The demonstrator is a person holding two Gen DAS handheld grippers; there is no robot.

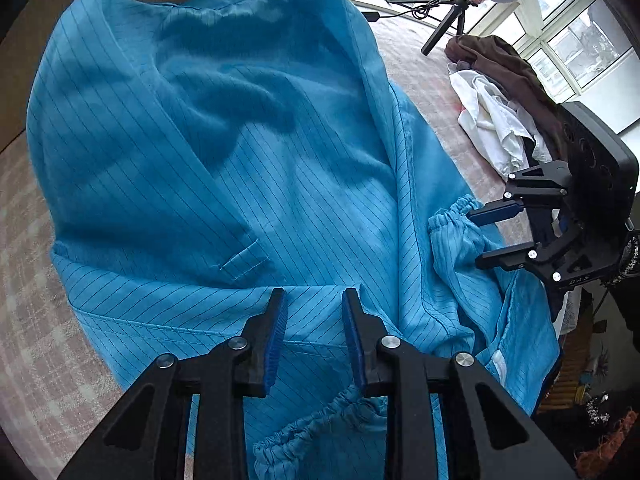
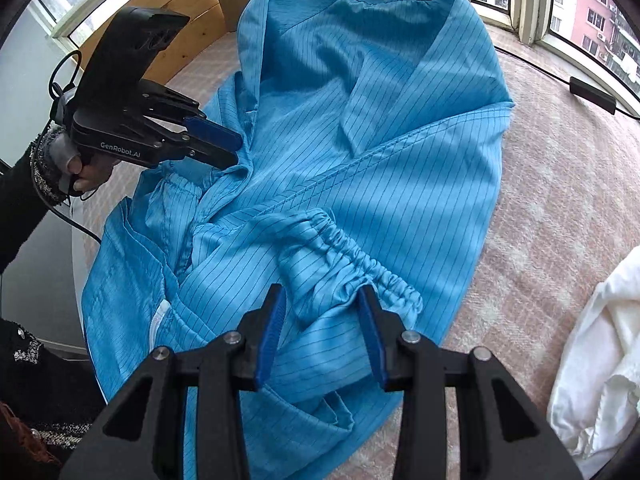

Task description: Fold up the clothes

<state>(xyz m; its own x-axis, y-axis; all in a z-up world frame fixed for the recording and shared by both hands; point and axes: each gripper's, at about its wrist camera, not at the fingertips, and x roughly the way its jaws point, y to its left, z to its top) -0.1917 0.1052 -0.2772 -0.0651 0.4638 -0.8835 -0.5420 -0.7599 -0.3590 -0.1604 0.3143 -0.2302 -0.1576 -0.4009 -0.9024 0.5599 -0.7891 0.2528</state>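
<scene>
A blue pinstriped garment (image 1: 224, 152) with elasticated cuffs is spread, rumpled, across a pinkish checked blanket (image 1: 36, 344) that covers the work surface. In the left wrist view the left gripper (image 1: 314, 336) is seen with its jaws spread apart above the lower hem area of the garment, nothing being pinched between them; one gathered cuff (image 1: 320, 420) lies just below them. In the right wrist view the right gripper (image 2: 322, 332) is likewise held with its jaws apart, and the other gathered cuff (image 2: 356, 264) of a sleeve is seen between and just beyond the blue pads (image 2: 272, 336); whether cloth is touched cannot be told. The left gripper is also seen there from the side, gripped by a hand (image 2: 86, 168) in a dark sleeve, its tips at a fold of the garment. A heap of white cloth (image 1: 492, 120) and brown cloth (image 1: 496, 60) is piled near the window, well apart from the garment, beside a ring light on a small tripod (image 1: 448, 20).
</scene>
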